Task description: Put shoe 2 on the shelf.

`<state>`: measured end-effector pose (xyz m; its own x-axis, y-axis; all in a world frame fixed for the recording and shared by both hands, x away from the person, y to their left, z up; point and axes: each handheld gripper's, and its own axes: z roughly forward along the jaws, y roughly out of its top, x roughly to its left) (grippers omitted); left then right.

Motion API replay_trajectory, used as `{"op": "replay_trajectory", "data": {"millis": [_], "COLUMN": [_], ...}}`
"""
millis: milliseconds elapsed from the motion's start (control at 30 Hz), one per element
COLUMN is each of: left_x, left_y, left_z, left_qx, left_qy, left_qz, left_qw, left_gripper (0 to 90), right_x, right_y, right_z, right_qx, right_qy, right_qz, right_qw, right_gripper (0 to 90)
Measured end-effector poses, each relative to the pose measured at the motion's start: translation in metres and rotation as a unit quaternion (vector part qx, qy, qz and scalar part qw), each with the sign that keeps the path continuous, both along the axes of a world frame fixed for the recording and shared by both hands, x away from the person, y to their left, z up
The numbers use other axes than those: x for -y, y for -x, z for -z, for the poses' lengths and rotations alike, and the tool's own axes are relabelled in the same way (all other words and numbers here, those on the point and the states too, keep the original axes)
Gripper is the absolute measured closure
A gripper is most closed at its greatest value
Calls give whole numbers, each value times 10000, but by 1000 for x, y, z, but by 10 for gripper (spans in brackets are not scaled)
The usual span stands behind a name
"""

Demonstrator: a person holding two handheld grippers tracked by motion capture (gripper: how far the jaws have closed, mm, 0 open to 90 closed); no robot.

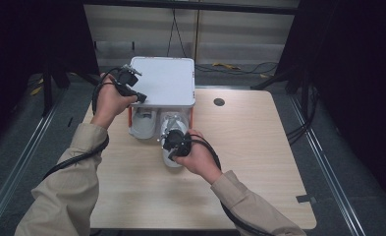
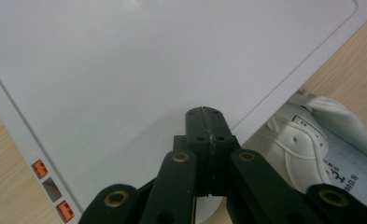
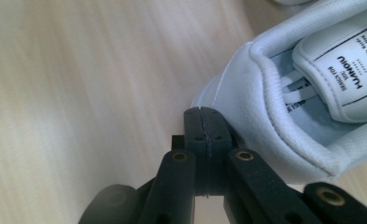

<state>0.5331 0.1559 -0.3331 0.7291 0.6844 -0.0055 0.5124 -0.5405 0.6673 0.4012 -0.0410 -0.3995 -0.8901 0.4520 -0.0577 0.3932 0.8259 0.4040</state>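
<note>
Right gripper view: the right gripper point(image 3: 203, 112) has its fingers pressed together, empty, just beside the white shoe's point(image 3: 270, 107) heel edge, bare surface point(image 3: 78, 93) to their left. The left gripper point(image 2: 204, 112) has its fingers pressed together too, over the white lid point(image 2: 148, 60) near its edge.

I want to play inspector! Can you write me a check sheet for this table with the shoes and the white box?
Surface: pale wooden table, with a dark round hole.
Job's things: white box with orange clips; two white shoes, left shoe under the box edge, right shoe sticking out.
Clutter: nothing seen.
Grippers: left gripper shut, over the box lid; right gripper shut, beside the right shoe's heel.
Cables: black cables trail along both sleeves.
Surroundings: dark curtains, grey floor, floor wires.
</note>
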Motion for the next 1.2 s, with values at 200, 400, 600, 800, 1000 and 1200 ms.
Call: {"op": "replay_trajectory", "data": {"millis": [200, 400, 600, 800, 1000, 1200], "left_x": [-1, -2, 0, 0, 2, 3], "left_y": [0, 0, 0, 0, 0, 0], "left_z": [0, 1, 1, 1, 0, 0], "left_qx": [4, 3, 15, 16, 19, 10], "left_qy": [22, 40, 33, 38, -16, -45], "left_qz": [15, 15, -3, 3, 4, 13], "left_qw": [10000, 10000, 10000, 10000, 10000, 10000], "left_gripper": [900, 900, 900, 900, 900, 900], "right_x": [-1, 1, 8, 14, 12, 9], "right_y": [-11, -8, -2, -7, -10, -22], "right_z": [3, 8, 20, 31, 25, 17], "right_qx": [0, -59, -305, -340, -221, -1], "right_qy": [-83, -32, 19, -73, -145, -143], "right_qz": [129, 81, 112, 292, 245, 380], "right_qw": [9999, 9999, 9995, 9990, 9994, 9992], "right_gripper": [900, 900, 900, 900, 900, 900]}}
